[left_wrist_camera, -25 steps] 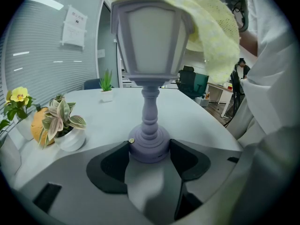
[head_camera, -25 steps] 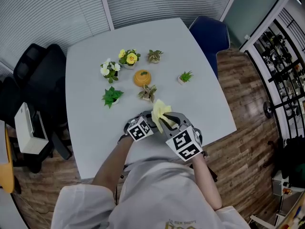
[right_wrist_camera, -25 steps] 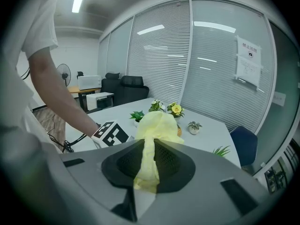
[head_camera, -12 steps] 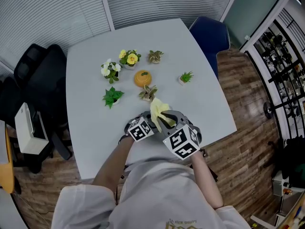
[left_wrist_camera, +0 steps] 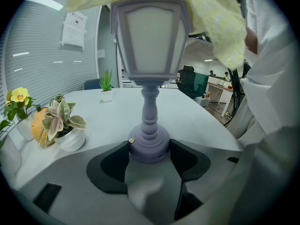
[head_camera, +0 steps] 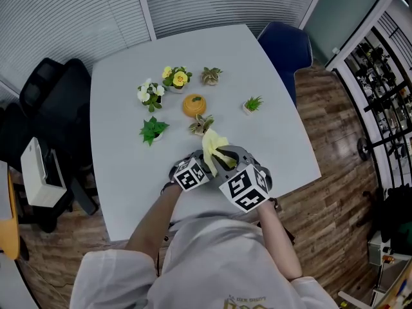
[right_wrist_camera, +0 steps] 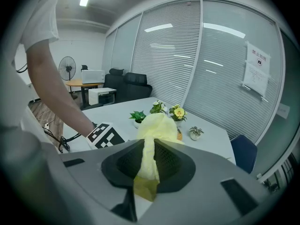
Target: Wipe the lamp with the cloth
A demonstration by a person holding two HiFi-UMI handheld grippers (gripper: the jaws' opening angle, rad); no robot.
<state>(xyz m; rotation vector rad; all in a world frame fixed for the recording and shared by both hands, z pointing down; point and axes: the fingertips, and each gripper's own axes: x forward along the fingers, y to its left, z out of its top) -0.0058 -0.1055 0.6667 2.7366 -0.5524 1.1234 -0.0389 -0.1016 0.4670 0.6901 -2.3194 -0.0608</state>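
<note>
The round base of the lamp (left_wrist_camera: 150, 74) is clamped between the jaws of the left gripper (left_wrist_camera: 149, 146), one dark pad pressed against each side of it. The lamp is held upright, its turned stem rising to a lantern-shaped shade with pale panels. The yellow cloth (right_wrist_camera: 153, 135) is pinched between the closed jaws of the right gripper (right_wrist_camera: 149, 150). A narrow strip of it is squeezed in the gap and the rest billows out beyond the tips. In the left gripper view the cloth is seen draped over the top of the shade and hanging down on its right side. From the head view the two grippers are seen close together at the near edge of the grey table (head_camera: 270, 127), with the cloth bunched just above them and the lamp almost wholly covered by it.

Just beyond the cloth a small pot of striped leaves (head_camera: 200, 125) is found, and behind it an orange pumpkin-shaped ornament (head_camera: 192, 105). Further out several small pots are set around the ornament — yellow flowers (head_camera: 175, 78), white flowers (head_camera: 149, 93), a leafy green plant (head_camera: 152, 129) and a grass tuft (head_camera: 252, 103). A blue chair (head_camera: 283, 44) is tucked at the far right corner.
</note>
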